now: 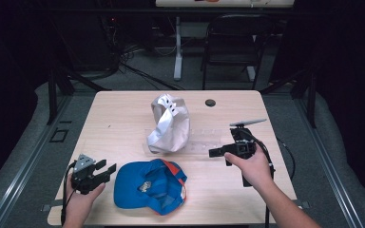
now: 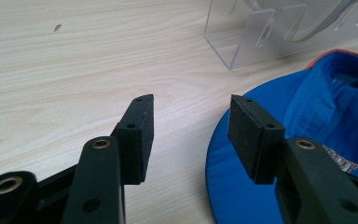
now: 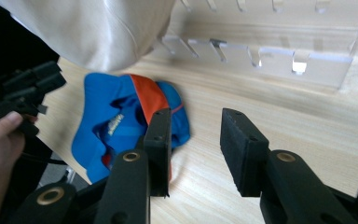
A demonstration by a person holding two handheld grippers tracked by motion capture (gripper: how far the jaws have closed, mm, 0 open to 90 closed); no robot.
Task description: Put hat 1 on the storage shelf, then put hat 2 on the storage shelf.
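A blue cap (image 1: 149,187) with orange trim lies upside down near the table's front edge. A pale grey cap (image 1: 168,123) sits on the left end of a clear acrylic rack (image 1: 209,140) at mid-table. My left gripper (image 1: 108,172) rests low just left of the blue cap, open. In the left gripper view, one pad (image 2: 247,135) hangs over the blue cap's (image 2: 317,107) brim edge, with bare wood in the gap. My right gripper (image 1: 217,153) hovers right of the rack's front, open and empty, pointing left. In the right gripper view the blue cap (image 3: 116,121) lies beyond its jaws.
A small black disc (image 1: 210,102) lies near the table's (image 1: 123,114) far edge. A black folding chair (image 1: 233,42) and a white desk leg (image 1: 177,47) stand behind the table. Bare wood stretches across the far left and the front right.
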